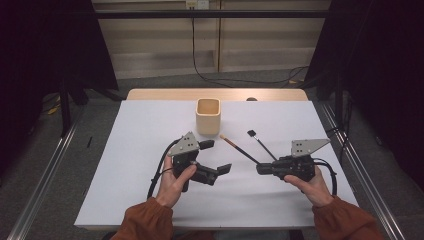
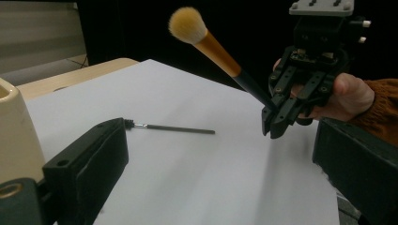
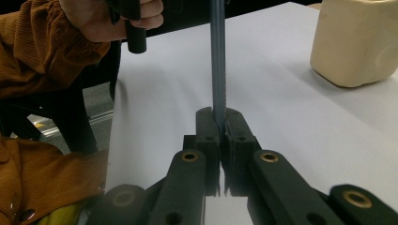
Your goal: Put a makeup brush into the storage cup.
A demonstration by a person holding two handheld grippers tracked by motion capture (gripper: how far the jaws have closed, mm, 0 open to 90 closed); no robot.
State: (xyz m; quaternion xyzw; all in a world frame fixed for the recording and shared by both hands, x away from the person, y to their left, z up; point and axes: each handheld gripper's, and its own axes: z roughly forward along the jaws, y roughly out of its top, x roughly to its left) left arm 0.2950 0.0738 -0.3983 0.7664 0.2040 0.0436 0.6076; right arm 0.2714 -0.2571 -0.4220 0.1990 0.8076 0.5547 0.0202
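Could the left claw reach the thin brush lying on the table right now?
Probably yes. The left claw is open and empty, the thin brush lies flat in the open, and only the raised makeup brush in the right claw crosses near its path.

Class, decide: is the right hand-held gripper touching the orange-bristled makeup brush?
Touching. The right gripper view shows the right hand-held gripper with jaws closed on the brush handle; the left gripper view confirms it.

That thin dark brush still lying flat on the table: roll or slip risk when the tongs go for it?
The thin brush has a slim, round-looking handle, so it may roll if nudged sideways. It lies flat on the smooth white table, so tongs could skid it rather than get under it. It looks light and stiff; the small head is probably its delicate part.
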